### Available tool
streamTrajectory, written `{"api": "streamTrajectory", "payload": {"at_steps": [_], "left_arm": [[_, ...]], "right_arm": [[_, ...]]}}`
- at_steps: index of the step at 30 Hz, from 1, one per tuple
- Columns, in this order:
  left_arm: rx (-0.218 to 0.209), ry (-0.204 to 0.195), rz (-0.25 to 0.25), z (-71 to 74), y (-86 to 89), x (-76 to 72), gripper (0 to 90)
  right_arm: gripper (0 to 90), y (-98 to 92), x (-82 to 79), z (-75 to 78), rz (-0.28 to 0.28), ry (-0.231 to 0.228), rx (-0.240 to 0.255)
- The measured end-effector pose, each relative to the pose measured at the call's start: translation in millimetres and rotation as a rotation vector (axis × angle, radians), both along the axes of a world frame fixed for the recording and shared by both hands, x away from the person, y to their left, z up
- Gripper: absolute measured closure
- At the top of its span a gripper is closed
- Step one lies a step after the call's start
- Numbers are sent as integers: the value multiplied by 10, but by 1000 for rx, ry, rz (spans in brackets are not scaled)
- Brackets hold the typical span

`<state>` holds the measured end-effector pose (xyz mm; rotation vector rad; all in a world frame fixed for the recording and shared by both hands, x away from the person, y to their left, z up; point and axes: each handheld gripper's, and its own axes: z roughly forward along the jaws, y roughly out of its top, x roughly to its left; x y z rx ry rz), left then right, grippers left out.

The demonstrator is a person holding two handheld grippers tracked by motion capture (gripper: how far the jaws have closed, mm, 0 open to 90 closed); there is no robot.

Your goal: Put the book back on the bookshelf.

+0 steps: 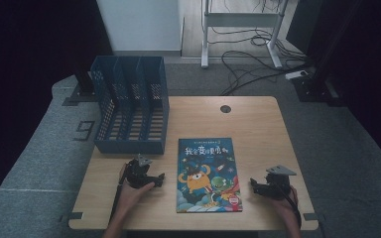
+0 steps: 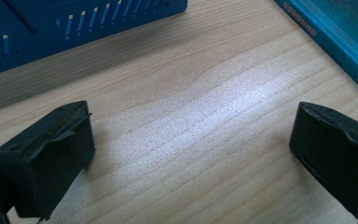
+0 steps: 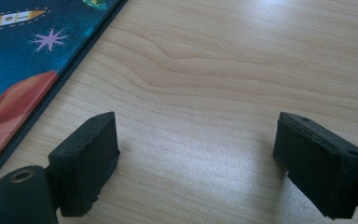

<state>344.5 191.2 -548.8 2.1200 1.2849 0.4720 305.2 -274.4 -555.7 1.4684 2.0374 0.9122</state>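
Though beside grippers, rack (image 1: 129, 106) overhead.

The book (image 2: 335, 37) is chopped off by the frame edge in the left gripper view, just a corner showing; same deal in the right gripper view. Its cover title (image 1: 206, 149) from the high view is too tiny to read; forearms run off the bottom.

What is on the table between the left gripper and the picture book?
Nothing. In the high view, the left gripper sits apart from the picture book, with bare wooden table between them. The left gripper view shows the same bare wood beside the book's edge.
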Motion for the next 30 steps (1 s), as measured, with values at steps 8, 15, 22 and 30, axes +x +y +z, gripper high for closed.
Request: {"api": "streamTrajectory", "payload": {"at_steps": [8, 15, 22, 30], "left_arm": [[2, 0, -4, 2, 6, -50, 0], [1, -5, 2, 22, -12, -107, 56], [-5, -39, 9, 89, 27, -148, 101], [-75, -57, 20, 230, 77, -201, 100]], "right_arm": [[136, 8, 23, 1, -6, -1, 0], [146, 69, 63, 12, -36, 10, 2], [175, 92, 84, 14, -46, 2, 24], [179, 56, 64, 67, -72, -12, 69]]}}
